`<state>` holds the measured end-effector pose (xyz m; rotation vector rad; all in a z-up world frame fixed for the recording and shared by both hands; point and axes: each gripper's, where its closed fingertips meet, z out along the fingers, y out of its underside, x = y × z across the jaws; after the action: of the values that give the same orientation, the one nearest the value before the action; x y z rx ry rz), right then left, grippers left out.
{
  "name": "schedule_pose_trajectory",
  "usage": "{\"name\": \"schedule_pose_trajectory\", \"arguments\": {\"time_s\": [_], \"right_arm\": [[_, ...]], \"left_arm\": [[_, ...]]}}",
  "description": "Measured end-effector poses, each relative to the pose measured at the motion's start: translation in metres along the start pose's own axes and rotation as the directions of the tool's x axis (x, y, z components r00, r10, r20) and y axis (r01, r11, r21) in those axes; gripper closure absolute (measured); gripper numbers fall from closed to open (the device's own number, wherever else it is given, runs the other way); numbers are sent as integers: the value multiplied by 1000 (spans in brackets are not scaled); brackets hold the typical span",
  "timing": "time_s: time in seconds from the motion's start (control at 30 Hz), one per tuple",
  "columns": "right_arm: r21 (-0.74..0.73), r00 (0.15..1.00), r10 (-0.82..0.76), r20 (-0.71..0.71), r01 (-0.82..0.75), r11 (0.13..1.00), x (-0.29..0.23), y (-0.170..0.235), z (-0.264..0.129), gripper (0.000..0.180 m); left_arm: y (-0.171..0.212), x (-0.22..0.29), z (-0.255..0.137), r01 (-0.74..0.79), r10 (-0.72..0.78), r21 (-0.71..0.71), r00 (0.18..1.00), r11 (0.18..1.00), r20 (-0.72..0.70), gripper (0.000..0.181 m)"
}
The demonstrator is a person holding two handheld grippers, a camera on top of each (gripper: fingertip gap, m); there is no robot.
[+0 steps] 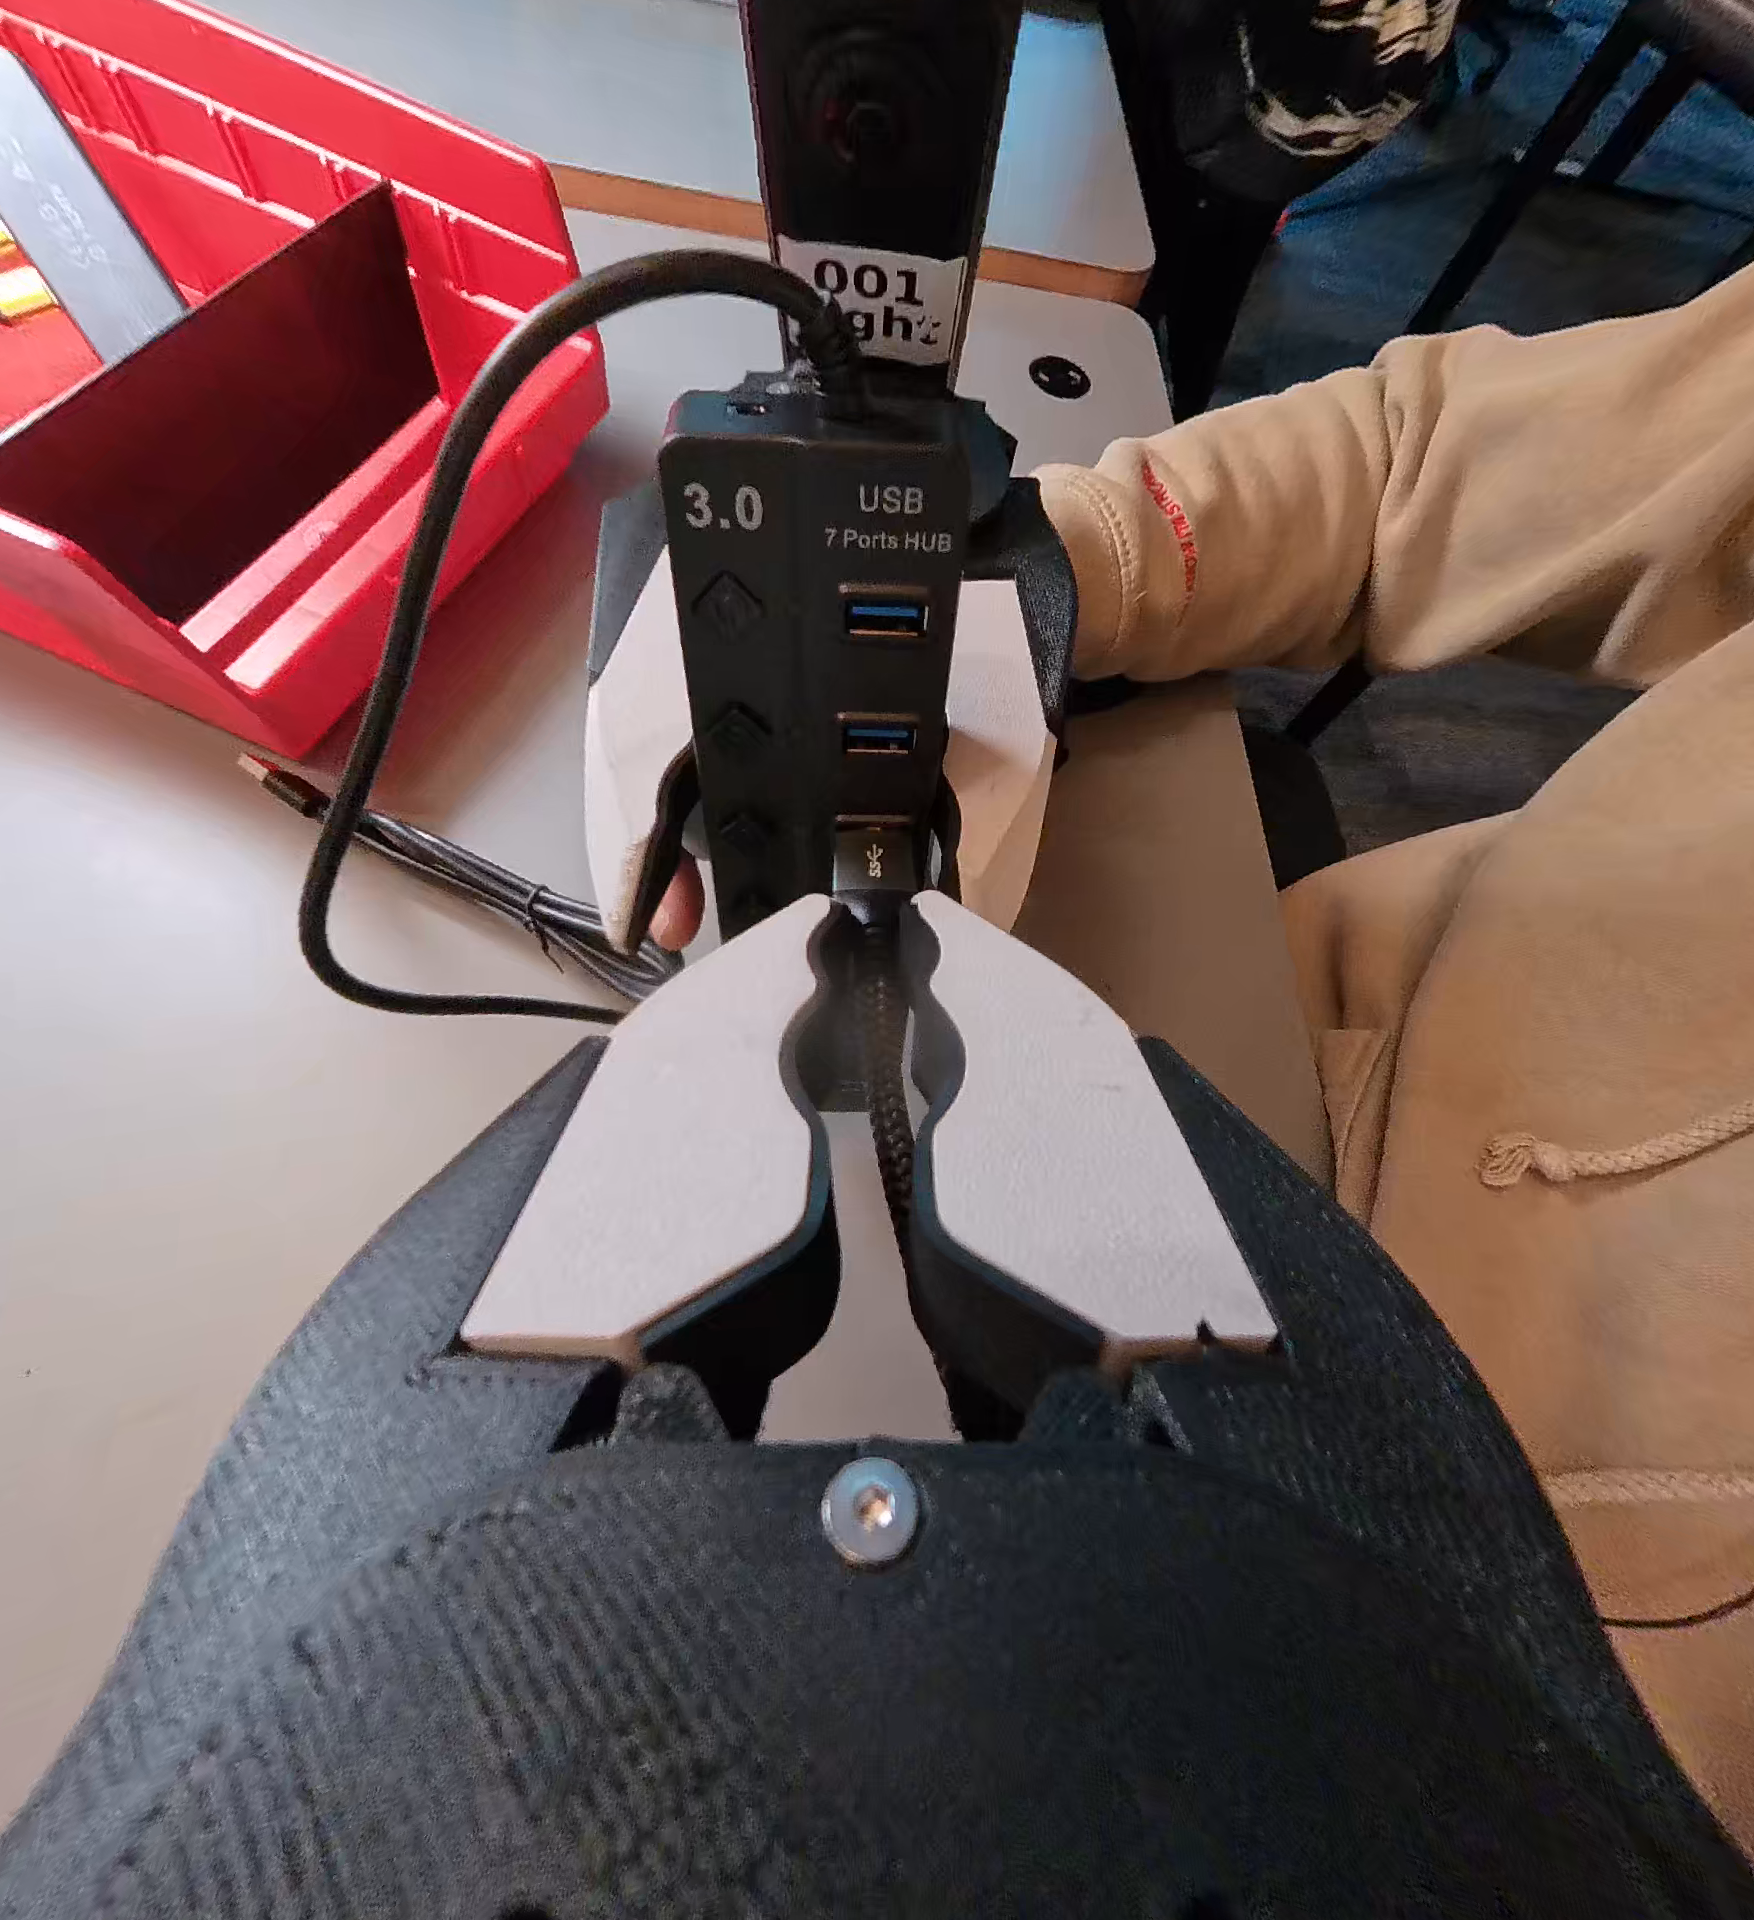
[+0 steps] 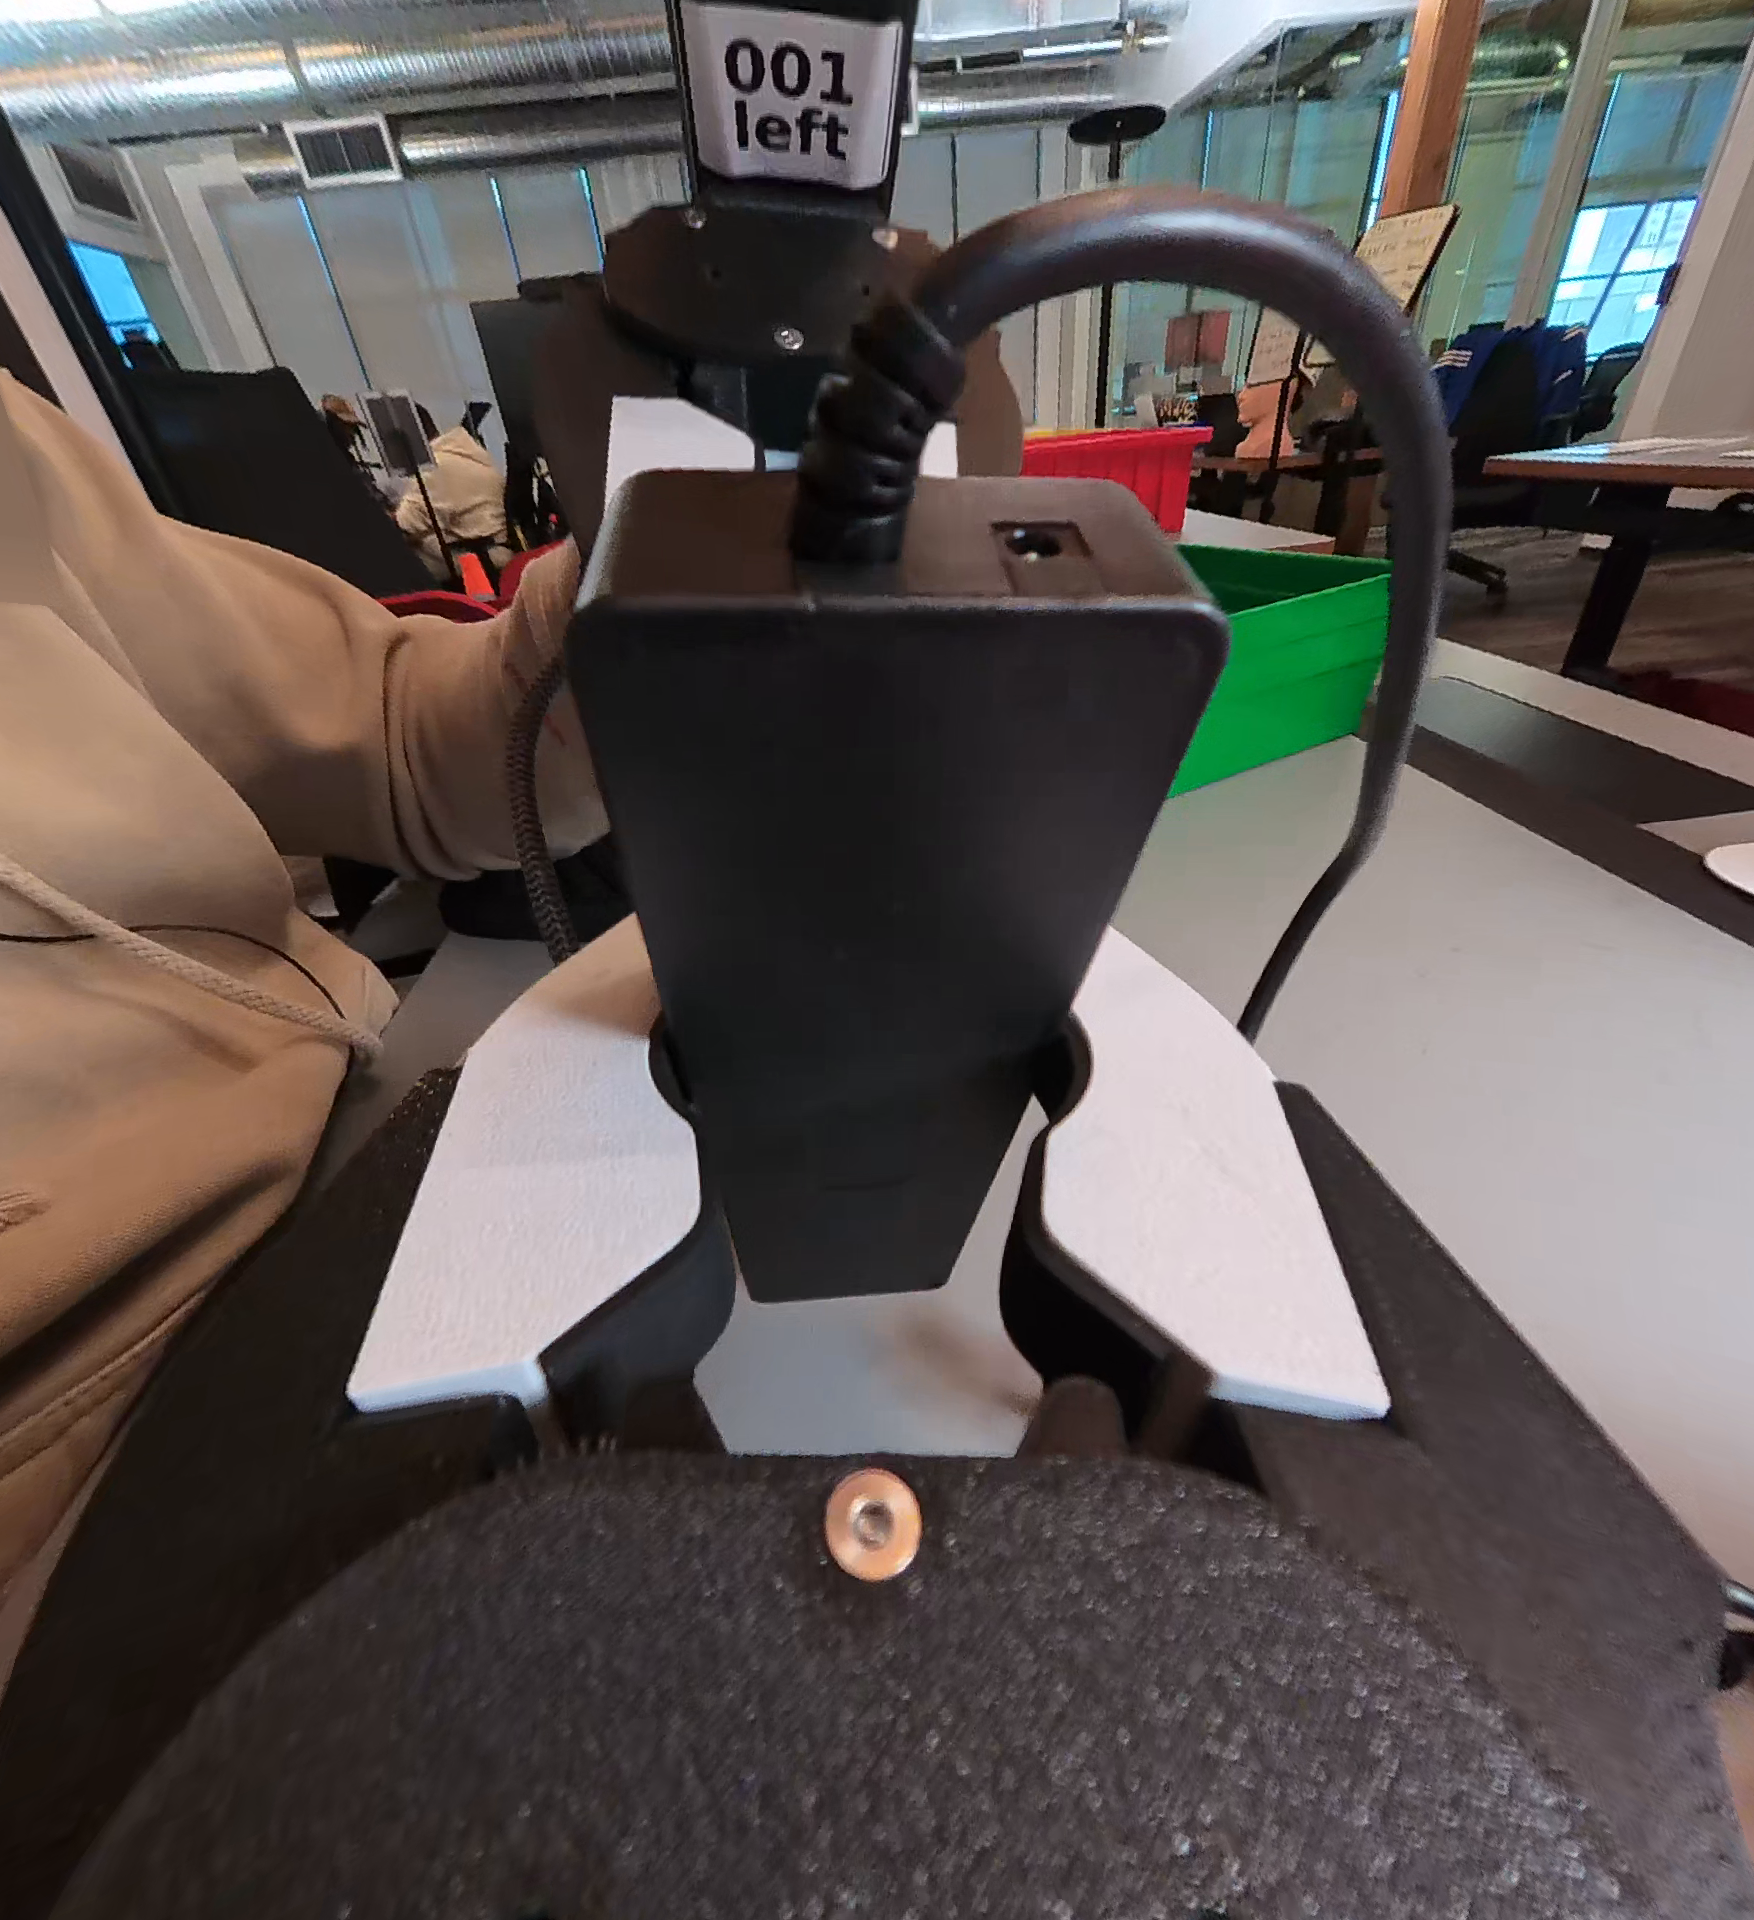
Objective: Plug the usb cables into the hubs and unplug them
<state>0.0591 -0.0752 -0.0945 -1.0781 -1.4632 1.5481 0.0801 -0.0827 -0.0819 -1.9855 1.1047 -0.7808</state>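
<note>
Plugging looks like the step in hand: in the left wrist view, the left hand-held gripper [image 1: 871, 914] pinches a braided USB cable [image 1: 888, 1122] just behind its black plug [image 1: 871, 860], whose metal tip sits at the third port of the black hub [image 1: 811, 644] at frame centre. Whether the plug is fully seated I cannot tell. The right hand-held gripper [image 2: 868, 1049] clamps the hub's lower body from behind, holding it upright above the pale desk [image 1: 125, 1143].

Next, by my reading, comes either a straight push along the port's axis to seat the plug or a straight pull to free it, with the right grip braced against that force.

The hub is a matte plastic slab with blue-lined ports [image 1: 883, 618] and a smooth rubbery lead [image 1: 416, 582] looping to the left. The gripper fingers [image 1: 686, 1143] are flat, pale and scalloped on dark ribbed mounts. A glossy red bin [image 1: 260, 436] fills the upper left.
</note>
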Motion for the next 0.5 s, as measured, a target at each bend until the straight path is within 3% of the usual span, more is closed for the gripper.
{"name": "schedule_pose_trajectory", "arguments": {"time_s": [0.2,0.3,0.5], "right_arm": [[40,1000,-15,-21,16,999,3,-12,-3,116],[52,1000,-8,-14,9,999,3,-13,-5,116],[91,1000,13,-10,-12,996,5,-20,-12,115]], "left_arm": [[-12,-1,-3,-58,58,104,998,993,-4,170],[-31,1,-13,-86,93,244,996,966,-17,170],[-55,-28,-68,-177,101,439,976,881,191,151]]}}
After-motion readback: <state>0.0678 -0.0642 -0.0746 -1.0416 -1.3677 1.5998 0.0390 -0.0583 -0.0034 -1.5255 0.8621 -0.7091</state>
